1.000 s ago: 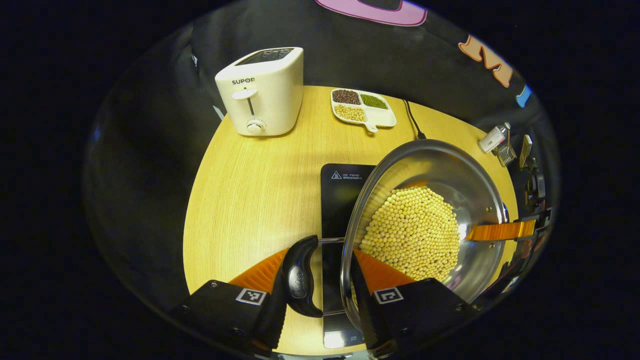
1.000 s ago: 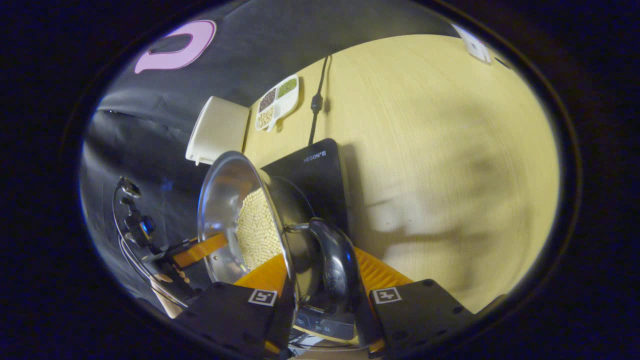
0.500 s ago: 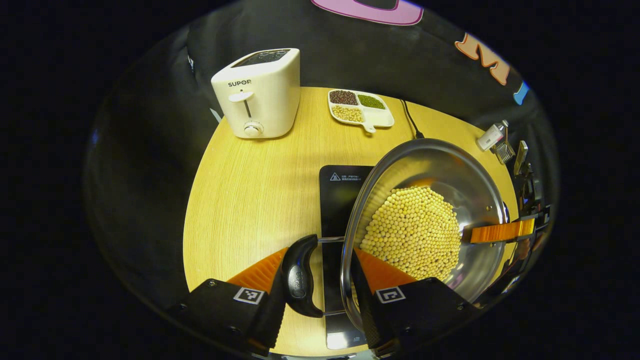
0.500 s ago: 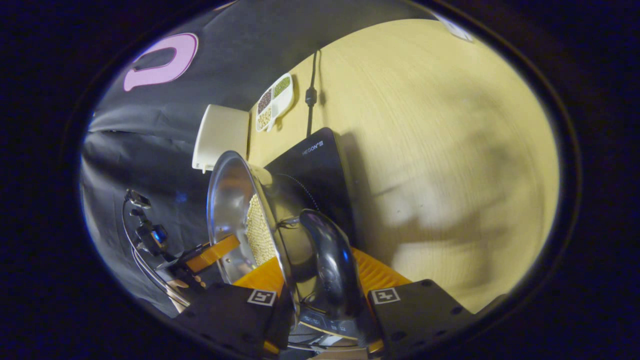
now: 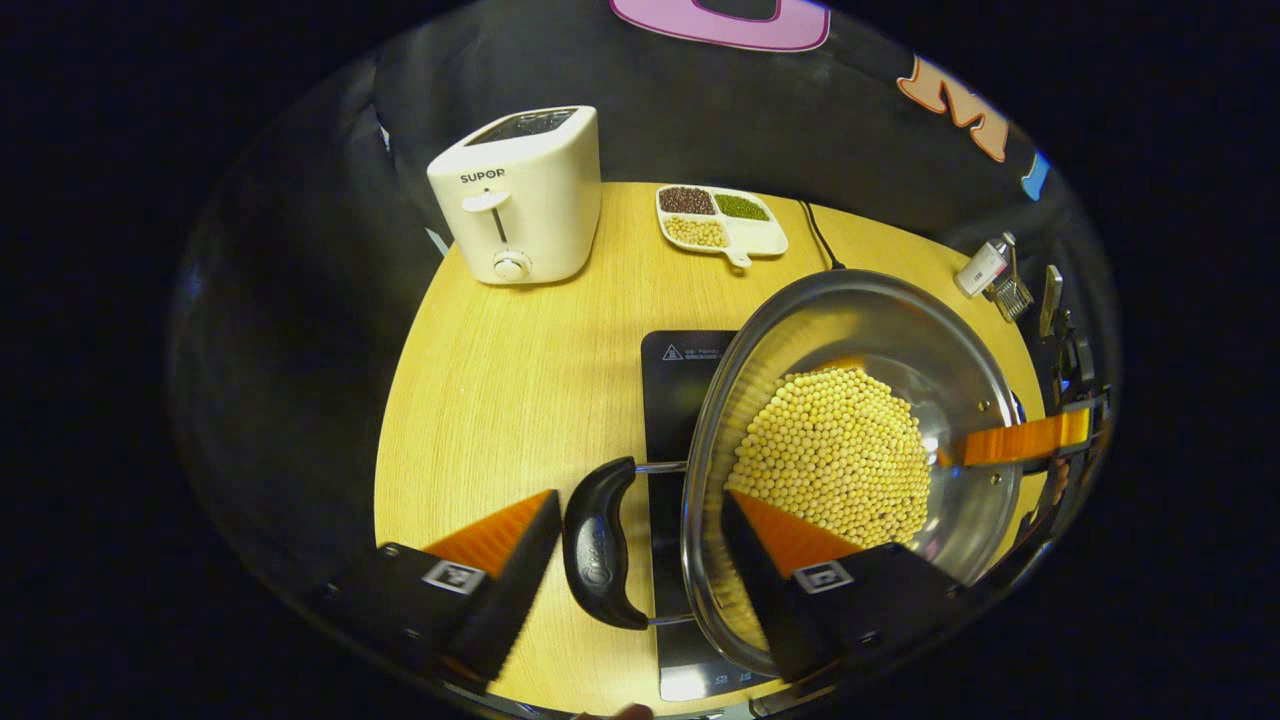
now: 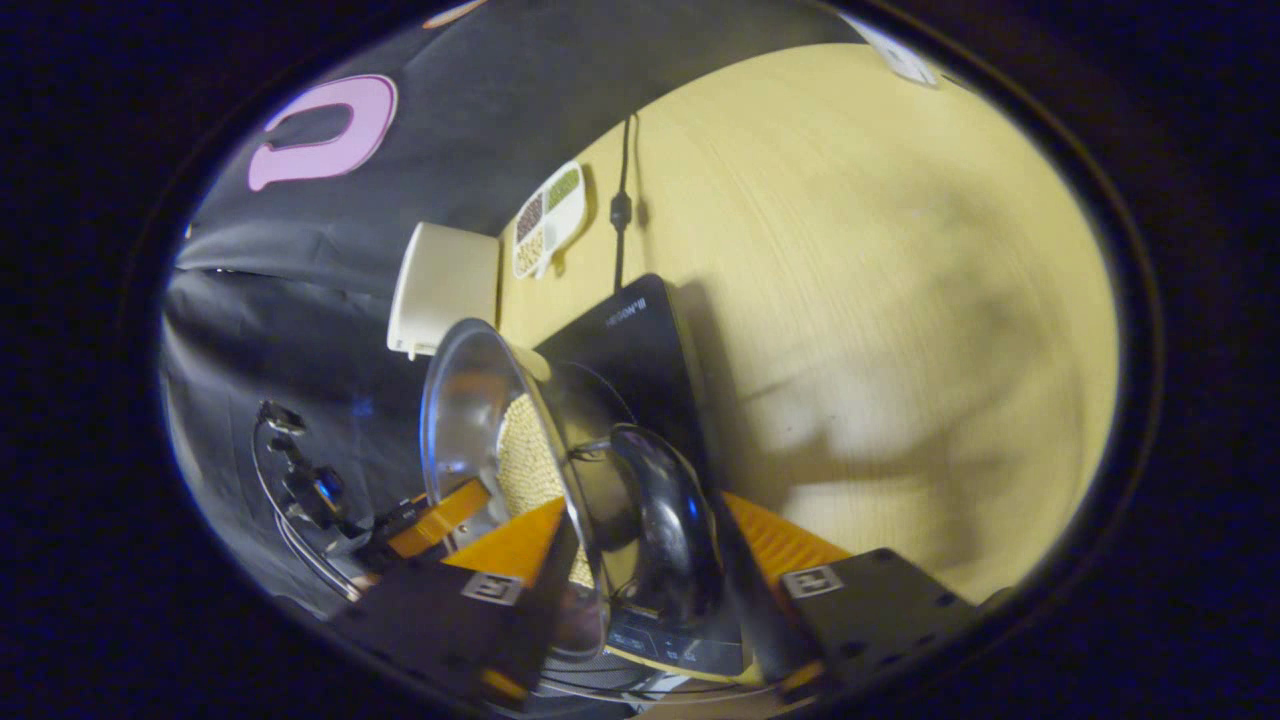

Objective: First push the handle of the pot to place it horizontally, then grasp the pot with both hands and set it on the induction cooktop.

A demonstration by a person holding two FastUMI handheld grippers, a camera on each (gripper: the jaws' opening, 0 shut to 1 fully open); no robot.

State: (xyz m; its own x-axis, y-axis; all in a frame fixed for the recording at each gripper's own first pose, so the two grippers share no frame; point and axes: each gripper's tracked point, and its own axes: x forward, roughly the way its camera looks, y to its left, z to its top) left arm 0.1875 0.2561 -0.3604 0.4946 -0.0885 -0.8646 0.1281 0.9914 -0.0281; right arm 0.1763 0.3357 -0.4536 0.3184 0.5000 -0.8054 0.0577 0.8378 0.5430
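We see the right gripper [image 6: 640, 575] straddling the pot [image 6: 500, 450] handle [image 6: 665, 525] above the induction cooktop [image 6: 625, 335], jaws apart.

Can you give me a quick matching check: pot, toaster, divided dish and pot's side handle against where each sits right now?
Things:
1. pot
2. toaster
3. divided dish
4. side handle

Places:
A. far left of the table, by the wall
B. over the induction cooktop, holding yellow beans
C. between the left gripper fingers, which stand apart from it
D. far edge of the table, holding three kinds of beans

Pairs: 1-B, 2-A, 3-D, 4-C
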